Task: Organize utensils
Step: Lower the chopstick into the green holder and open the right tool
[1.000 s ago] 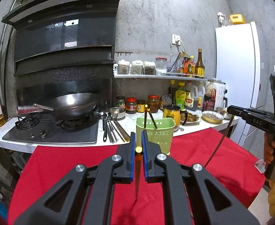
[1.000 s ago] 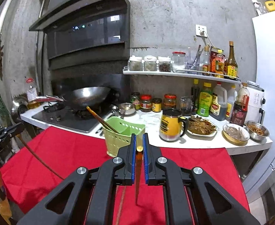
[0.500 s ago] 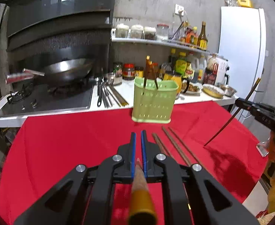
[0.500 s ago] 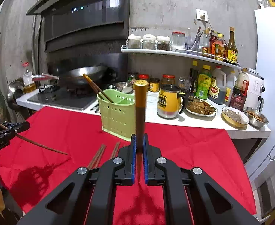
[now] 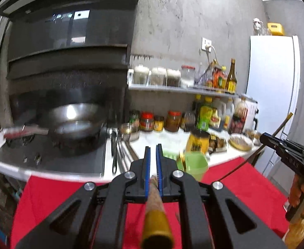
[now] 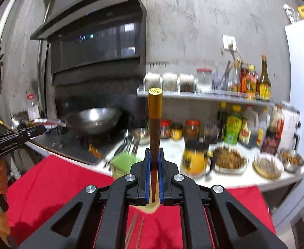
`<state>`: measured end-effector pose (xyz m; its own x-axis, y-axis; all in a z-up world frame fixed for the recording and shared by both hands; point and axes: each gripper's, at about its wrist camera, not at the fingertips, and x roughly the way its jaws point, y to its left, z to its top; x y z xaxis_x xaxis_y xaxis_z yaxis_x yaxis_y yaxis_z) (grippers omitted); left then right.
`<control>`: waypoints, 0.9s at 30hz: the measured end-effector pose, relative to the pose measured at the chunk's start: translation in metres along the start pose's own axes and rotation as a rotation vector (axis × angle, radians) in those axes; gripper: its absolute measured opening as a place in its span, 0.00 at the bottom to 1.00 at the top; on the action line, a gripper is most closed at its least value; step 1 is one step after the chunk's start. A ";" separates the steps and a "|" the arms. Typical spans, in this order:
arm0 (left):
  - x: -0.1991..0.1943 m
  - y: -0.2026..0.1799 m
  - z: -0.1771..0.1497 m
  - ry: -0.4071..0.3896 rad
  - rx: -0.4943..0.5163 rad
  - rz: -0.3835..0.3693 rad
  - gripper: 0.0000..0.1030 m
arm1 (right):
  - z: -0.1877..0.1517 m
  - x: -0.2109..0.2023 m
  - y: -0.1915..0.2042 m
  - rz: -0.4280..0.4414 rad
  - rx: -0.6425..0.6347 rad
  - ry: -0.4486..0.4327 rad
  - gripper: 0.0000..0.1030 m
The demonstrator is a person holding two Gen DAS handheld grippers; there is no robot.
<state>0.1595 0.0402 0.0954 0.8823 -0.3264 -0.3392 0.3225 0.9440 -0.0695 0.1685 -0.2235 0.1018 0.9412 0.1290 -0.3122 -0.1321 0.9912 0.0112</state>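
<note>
We see the kitchen from both wrist views, blurred in much of each frame. Largest is the dark range hood (image 5: 68, 41) on the grey wall, with the white fridge (image 5: 274, 95) far to the right. Below the hood a steel wok (image 5: 75, 120) sits on the black stove (image 5: 48, 153). The white counter (image 6: 241, 178) carries jars, sauce bottles, a yellow mug (image 6: 194, 159) and small dishes of food; a wall shelf (image 6: 214, 96) above holds more jars and bottles. A red cloth (image 5: 241, 182) covers the surface nearest us.

On that cloth, near the edge by the white counter, stands the green utensil holder (image 5: 195, 164), partly hidden behind each tool. Loose metal utensils (image 5: 115, 149) lie on the counter beside the stove.

The left tool (image 5: 153, 166) has its blue pads drawn together on a brown chopstick (image 5: 155, 207), whose gold-capped end points back toward the camera. The right tool (image 6: 154, 166) is likewise clamped on another gold-capped chopstick (image 6: 155, 124), which stands upright above its pads, cap on top. In each view we see the opposite tool at the frame's edge, gripped by a hand (image 5: 299, 195), its chopstick slanting across the pads.

Two more chopsticks (image 6: 135, 228) lie on the red cloth below the right tool.
</note>
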 end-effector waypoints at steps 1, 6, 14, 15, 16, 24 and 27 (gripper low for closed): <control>0.007 -0.001 0.007 -0.002 0.006 -0.004 0.05 | 0.006 0.004 0.001 0.002 0.000 -0.010 0.06; 0.069 -0.010 0.032 0.061 0.022 -0.068 0.05 | 0.028 0.041 0.001 0.002 -0.010 -0.018 0.06; 0.163 -0.023 0.004 0.312 0.060 -0.126 0.05 | 0.005 0.105 0.000 0.016 -0.018 0.111 0.07; 0.169 -0.024 0.001 0.331 0.066 -0.134 0.05 | 0.002 0.112 0.000 0.016 -0.018 0.130 0.07; 0.174 -0.026 -0.002 0.345 0.065 -0.140 0.05 | -0.002 0.116 -0.001 0.016 -0.017 0.140 0.07; 0.158 -0.022 0.014 0.260 0.021 -0.125 0.43 | -0.008 0.116 -0.015 0.010 0.019 0.151 0.39; 0.119 -0.019 0.029 0.167 0.018 -0.083 0.43 | 0.000 0.081 -0.024 -0.015 0.021 0.102 0.40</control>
<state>0.2689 -0.0177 0.0835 0.7837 -0.3893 -0.4839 0.3995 0.9126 -0.0871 0.2474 -0.2371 0.0762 0.9064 0.1111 -0.4076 -0.1104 0.9936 0.0253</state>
